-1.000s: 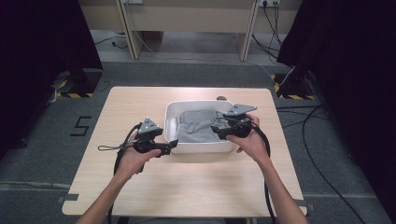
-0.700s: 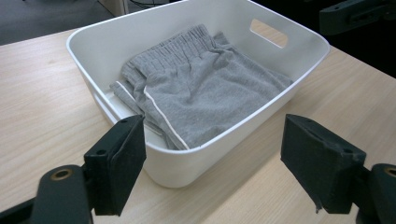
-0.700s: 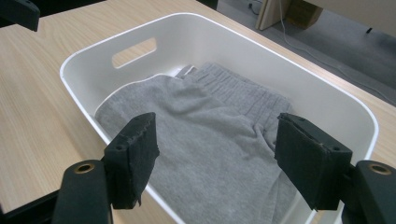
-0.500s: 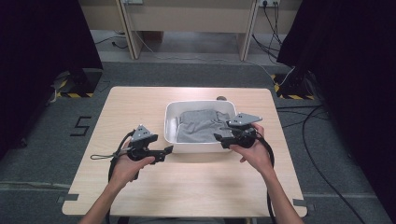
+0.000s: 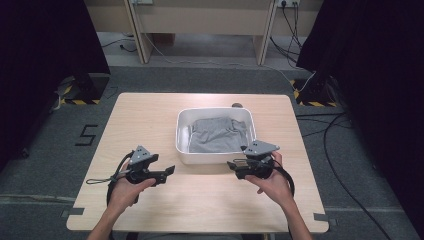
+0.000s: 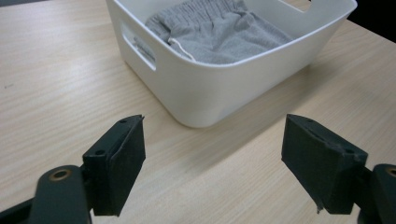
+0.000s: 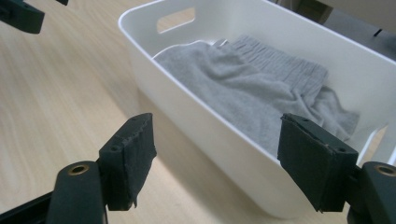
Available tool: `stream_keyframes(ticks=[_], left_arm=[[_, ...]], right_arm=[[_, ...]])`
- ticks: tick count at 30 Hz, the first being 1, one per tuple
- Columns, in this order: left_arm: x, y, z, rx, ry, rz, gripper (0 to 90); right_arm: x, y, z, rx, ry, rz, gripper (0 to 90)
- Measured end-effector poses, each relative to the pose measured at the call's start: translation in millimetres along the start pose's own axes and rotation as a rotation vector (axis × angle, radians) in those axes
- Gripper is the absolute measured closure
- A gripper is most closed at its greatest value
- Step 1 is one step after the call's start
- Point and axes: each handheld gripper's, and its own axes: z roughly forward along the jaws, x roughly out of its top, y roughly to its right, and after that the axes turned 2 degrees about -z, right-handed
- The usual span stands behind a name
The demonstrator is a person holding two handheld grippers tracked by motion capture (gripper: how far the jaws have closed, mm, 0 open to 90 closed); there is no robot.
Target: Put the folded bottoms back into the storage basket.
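A white plastic bin [image 5: 215, 159] stands at the table's middle with a crumpled grey garment [image 5: 217, 135] inside. My left gripper [image 5: 170, 171] hovers over the wood to the left of the bin's near corner, open and empty. My right gripper [image 5: 231, 164] is at the bin's near right corner; its jaws have just been opening, with nothing between them. In the left gripper view the open gripper [image 6: 212, 163] faces the bin's corner [image 6: 210, 93] and the garment [image 6: 224, 32]. In the right gripper view the open gripper [image 7: 215, 158] frames the bin's wall [image 7: 210, 126] and the garment [image 7: 243, 88].
The wooden table [image 5: 150, 120] has bare wood left of the bin and along its near edge. A small dark object [image 5: 237, 105] lies just behind the bin. Cables [image 5: 345, 120] run on the floor to the right; the left gripper's tip [image 7: 21, 14] shows at top left.
Both hands have drawn back toward the near edge and lowered, away from the bin's rim. The left gripper has also shifted leftward. The garment and bin have stayed put.
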Motion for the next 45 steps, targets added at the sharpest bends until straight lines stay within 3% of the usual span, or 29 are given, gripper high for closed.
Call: stream_keyframes(ticks=[8, 15, 24, 28, 31, 35, 43, 45], left_arm=[[-17.8, -1.7, 0.0, 0.008, -0.01, -0.01, 20.9], [-38.4, -2.8, 5.6, 0.016, -0.043, 0.004, 20.6], [-61.7, -10.4, 9.1, 0.032, -0.08, -0.003, 18.6], [-72.1, -11.2, 10.6, 0.041, -0.115, 0.009, 18.3], [-78.5, -12.0, 11.7, 0.063, -0.147, 0.042, 18.2], [-80.7, -10.8, 11.7, 0.077, -0.155, 0.075, 16.9], [-82.4, -9.9, 10.9, 0.072, -0.16, 0.082, 12.7], [-82.3, -10.0, 11.5, 0.07, -0.165, 0.086, 10.9]], right_arm=[[-14.0, -9.3, -3.1, 0.001, -0.011, 0.006, 28.0], [-35.5, -19.6, -1.4, 0.005, -0.027, 0.027, 28.0], [-61.4, -16.2, 5.7, -0.028, -0.083, 0.064, 27.8], [-70.5, -14.6, 10.9, -0.048, -0.113, 0.075, 26.8], [-76.6, -15.5, 14.6, -0.056, -0.126, 0.073, 27.0], [-83.2, -18.0, 18.8, -0.05, -0.152, 0.071, 26.4], [-96.9, -22.3, 24.9, -0.038, -0.186, 0.087, 22.6], [-98.9, -23.0, 25.4, -0.019, -0.178, 0.116, 21.1]])
